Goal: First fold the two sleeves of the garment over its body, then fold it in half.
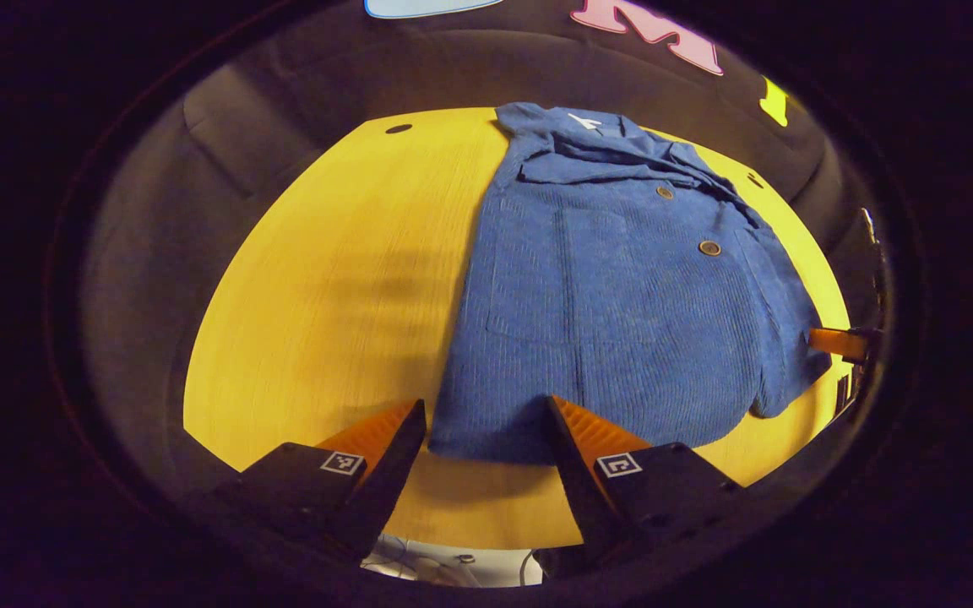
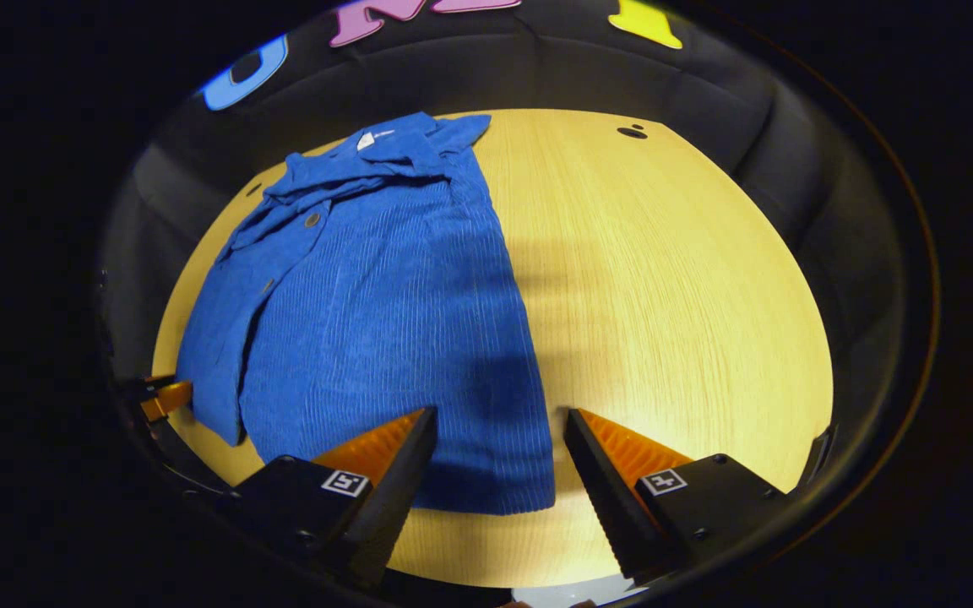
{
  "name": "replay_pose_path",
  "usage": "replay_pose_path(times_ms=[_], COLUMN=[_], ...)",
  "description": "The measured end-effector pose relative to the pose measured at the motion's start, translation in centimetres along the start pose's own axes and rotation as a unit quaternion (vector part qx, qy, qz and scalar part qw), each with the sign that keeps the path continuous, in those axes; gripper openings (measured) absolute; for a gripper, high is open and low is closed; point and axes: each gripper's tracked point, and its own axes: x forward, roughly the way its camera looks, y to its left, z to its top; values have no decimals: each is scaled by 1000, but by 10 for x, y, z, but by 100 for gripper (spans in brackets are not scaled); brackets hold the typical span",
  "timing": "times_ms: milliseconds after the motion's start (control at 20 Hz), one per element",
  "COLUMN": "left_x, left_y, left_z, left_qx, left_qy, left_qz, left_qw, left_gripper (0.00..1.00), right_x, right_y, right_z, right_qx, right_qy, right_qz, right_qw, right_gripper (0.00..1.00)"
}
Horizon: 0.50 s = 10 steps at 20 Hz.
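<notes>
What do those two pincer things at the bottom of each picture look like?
Each tool, left and right, has two wedge-shaped fingers tapering to points, with ribbed inner faces. Each finger sits on a blocky black mount bearing a small square black-and-white marker.

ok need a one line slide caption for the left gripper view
Left gripper open over the near hem of a blue jacket lying on the yellow table.

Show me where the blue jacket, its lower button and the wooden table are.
blue jacket [image 1: 622,338]: left gripper view, middle of its front.
lower button [image 1: 709,247]: left gripper view, centre of the button.
wooden table [image 2: 672,287]: right gripper view, bare top.
</notes>
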Motion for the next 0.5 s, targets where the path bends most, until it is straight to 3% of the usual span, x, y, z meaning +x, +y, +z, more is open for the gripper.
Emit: replay_pose_path(times_ms=[50, 150, 200, 250, 300, 350, 400, 500], left_x=[2, 2, 2, 4, 3, 3, 4, 2], left_y=[-3, -8, -10, -14, -17, -18, -21, -27], left_z=[2, 0, 1, 1, 3, 2, 3, 5], left_qx=[1, 11, 15, 19, 20, 20, 26, 17], left_qy=[-5, -4, -4, 0, -2, -3, -4, -6], left_qz=[-3, -10, -14, -19, -18, -16, -26, -42], left_qw=[1000, 1000, 1000, 1000, 1000, 1000, 999, 999], left_gripper=[81, 64, 58, 41, 31, 12, 6, 6], right_x=[0, 0, -1, -1, -2, -1, 0, 1], right_y=[2, 8, 11, 15, 19, 24, 29, 34], right_z=[-2, 0, 0, 0, 0, 0, 0, 1], right_qx=[-15, -6, 0, -1, -2, -1, -2, -23], right_qy=[10, 13, 13, 15, 14, 16, 20, 15], right_qz=[-4, -6, -8, -4, -1, 7, 12, 30], right_qw=[1000, 1000, 1000, 1000, 1000, 1000, 1000, 999], right_gripper=[100, 98, 72, 75, 64, 67, 46, 5])
